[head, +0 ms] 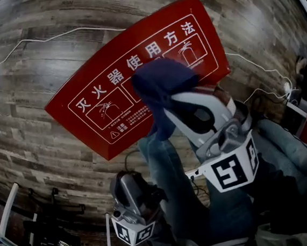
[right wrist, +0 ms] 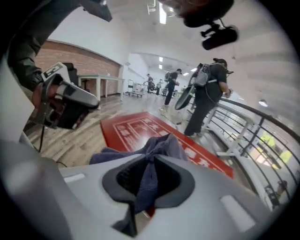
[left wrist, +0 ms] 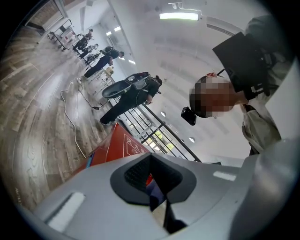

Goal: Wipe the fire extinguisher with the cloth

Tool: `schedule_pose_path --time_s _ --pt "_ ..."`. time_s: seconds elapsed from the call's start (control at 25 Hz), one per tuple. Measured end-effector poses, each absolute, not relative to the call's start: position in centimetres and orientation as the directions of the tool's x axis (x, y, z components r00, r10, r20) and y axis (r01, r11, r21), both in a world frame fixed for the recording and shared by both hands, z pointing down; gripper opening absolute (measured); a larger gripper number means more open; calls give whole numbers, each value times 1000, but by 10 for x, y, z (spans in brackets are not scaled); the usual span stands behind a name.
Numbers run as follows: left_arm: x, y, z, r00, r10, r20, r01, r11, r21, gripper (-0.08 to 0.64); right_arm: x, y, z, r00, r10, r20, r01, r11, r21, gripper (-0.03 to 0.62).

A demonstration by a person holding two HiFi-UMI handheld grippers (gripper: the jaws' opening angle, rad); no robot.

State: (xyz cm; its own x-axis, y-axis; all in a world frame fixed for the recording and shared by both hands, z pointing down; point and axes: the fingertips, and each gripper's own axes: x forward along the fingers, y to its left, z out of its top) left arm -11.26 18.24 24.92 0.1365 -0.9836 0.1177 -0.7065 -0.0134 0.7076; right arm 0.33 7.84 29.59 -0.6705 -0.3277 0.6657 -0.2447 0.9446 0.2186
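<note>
A red fire extinguisher box (head: 96, 112) with white Chinese print and diagrams lies flat on the wooden floor. It also shows in the right gripper view (right wrist: 129, 129) and the left gripper view (left wrist: 123, 145). My right gripper (head: 167, 108) hangs above the middle of the box, shut on a dark blue cloth (head: 161, 84). The cloth (right wrist: 161, 146) bunches out in front of the pinching jaws (right wrist: 149, 164). My left gripper (head: 125, 182) is held low near the person's leg, off the box. Its jaws (left wrist: 151, 161) are together with nothing gripped.
A thin white cable (head: 53, 36) snakes over the floor beyond the box. A dark metal rack (head: 45, 233) stands at the lower left and a power strip (head: 288, 88) lies at the right. People (right wrist: 206, 93) stand by a railing (right wrist: 253, 129) in the background.
</note>
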Motion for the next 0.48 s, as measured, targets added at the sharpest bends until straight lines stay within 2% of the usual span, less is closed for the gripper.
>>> schedule_pose_path --time_s 0.12,0.24,0.36,0.48 --pt "-123 188 251 135 -983 123 -716 -11 698 6 -43 129 296 -736 -206 645 -93 974 205 54" --pt "-131 199 252 122 -984 127 -717 1 697 6 -46 137 296 -765 -195 614 -81 975 208 54" --pt "-135 216 253 110 -986 126 -711 11 703 6 -17 113 292 -763 -269 587 -145 957 250 54" --pt "-141 225 253 100 -987 124 -707 17 707 6 39 80 293 -668 -415 617 -266 908 323 54"
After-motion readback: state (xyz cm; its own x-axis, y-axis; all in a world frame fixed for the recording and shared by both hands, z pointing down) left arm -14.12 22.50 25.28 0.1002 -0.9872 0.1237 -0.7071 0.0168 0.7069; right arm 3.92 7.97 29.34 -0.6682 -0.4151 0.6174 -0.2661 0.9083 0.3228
